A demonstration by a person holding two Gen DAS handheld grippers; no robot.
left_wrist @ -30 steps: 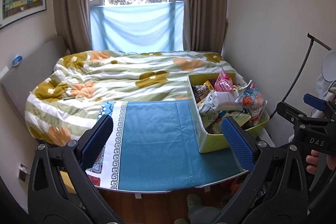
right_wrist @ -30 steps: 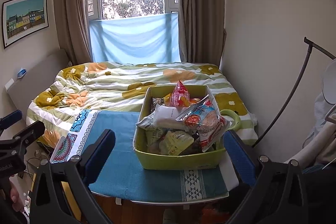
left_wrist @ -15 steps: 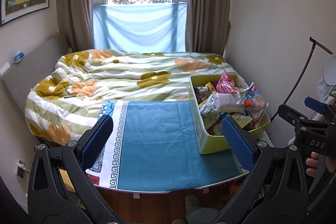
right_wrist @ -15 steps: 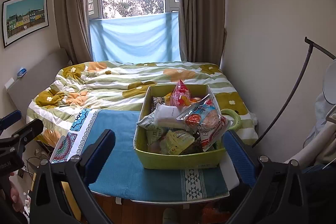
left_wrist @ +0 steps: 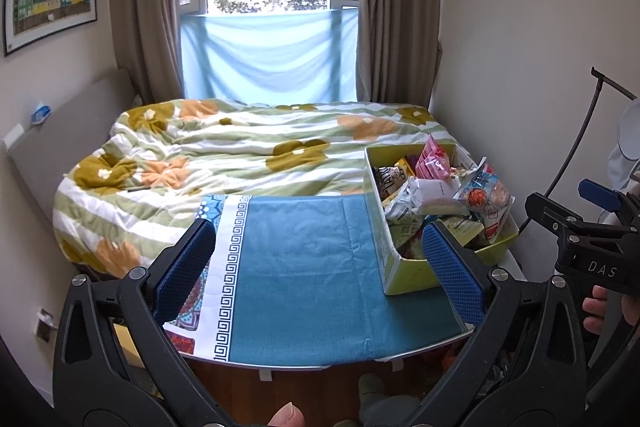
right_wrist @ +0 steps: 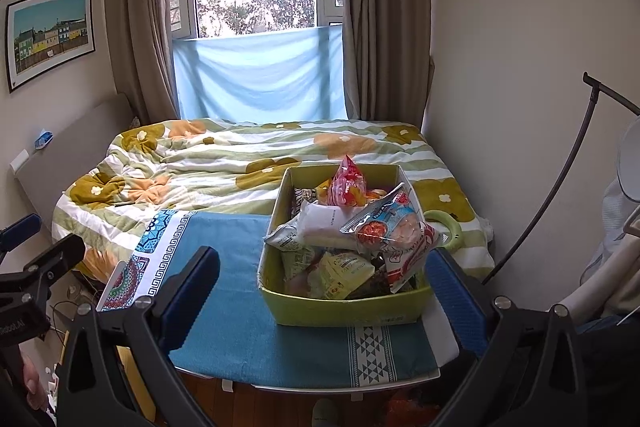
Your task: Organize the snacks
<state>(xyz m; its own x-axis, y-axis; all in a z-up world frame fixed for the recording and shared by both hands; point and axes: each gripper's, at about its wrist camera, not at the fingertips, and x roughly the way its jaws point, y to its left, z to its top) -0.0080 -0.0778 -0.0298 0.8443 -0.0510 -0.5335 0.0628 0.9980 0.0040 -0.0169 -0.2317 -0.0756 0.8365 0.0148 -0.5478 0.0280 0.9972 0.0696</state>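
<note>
A yellow-green box [right_wrist: 344, 307] heaped with snack packets stands at the right end of a small table covered by a teal cloth [right_wrist: 236, 303]. On top lie a white packet [right_wrist: 332, 223], a red-and-white bag [right_wrist: 390, 231] and an upright red packet [right_wrist: 350, 183]. The box also shows in the left wrist view [left_wrist: 404, 271]. My left gripper [left_wrist: 320, 275] is open and empty, held before the table's front edge over the bare cloth [left_wrist: 304, 267]. My right gripper [right_wrist: 324, 291] is open and empty, held in front of the box.
A bed with a flowered striped quilt [right_wrist: 224, 163] lies behind the table. A window with curtains is at the back. A wall is close on the right, with a curved dark stand [right_wrist: 560, 167] beside it. A green ring [right_wrist: 452, 227] lies behind the box.
The left wrist view has tilted up slightly and drawn back a little. The right gripper has barely moved. Both stay open and empty.
</note>
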